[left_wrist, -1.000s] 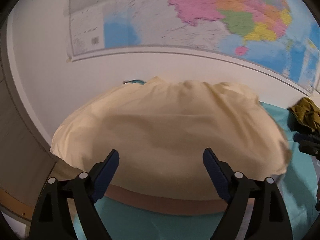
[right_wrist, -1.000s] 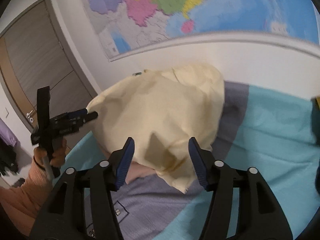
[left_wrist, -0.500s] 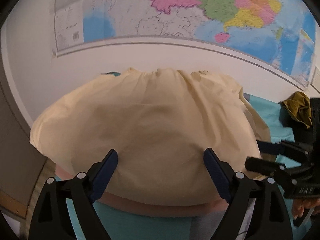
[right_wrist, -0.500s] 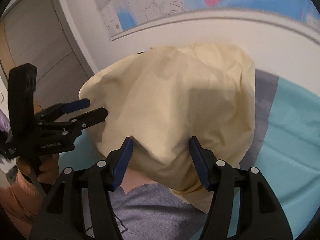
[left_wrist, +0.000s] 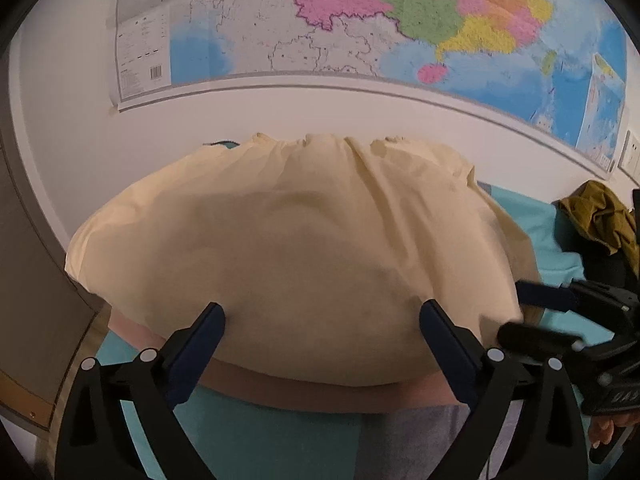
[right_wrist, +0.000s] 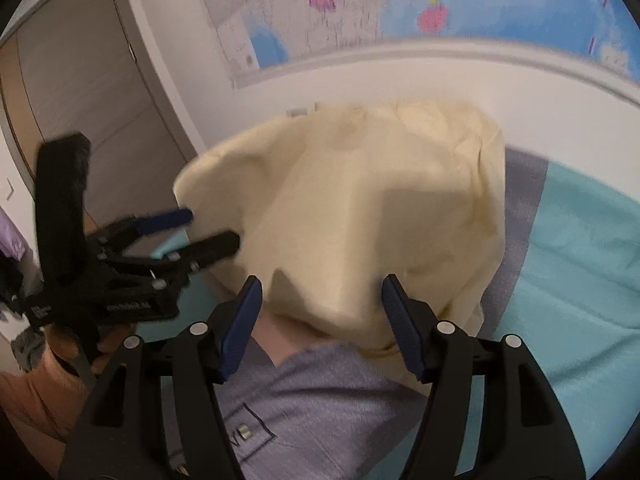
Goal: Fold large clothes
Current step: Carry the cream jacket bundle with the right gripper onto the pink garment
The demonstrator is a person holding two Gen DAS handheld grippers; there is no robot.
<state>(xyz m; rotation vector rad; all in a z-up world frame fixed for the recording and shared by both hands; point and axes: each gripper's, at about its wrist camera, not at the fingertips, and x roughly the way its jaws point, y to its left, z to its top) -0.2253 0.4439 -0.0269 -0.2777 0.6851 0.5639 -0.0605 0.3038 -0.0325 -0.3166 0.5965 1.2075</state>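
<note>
Step in hand, by look of it: reaching for near edge of cream garment (left_wrist: 304, 248), which lies spread on bed (left_wrist: 256, 432) below wall map (left_wrist: 360, 20), partly over pink and grey clothes. Your left tongs (left_wrist: 322, 326) have just been opening, now wide apart, cloth edge in front of them, nothing pinched. Your right tongs (right_wrist: 322, 314) also apart, opening a little, near corner of garment between them, pads not pressing. Next: lower both tongs onto hem, take top layer only, clamp, then lift evenly
</note>
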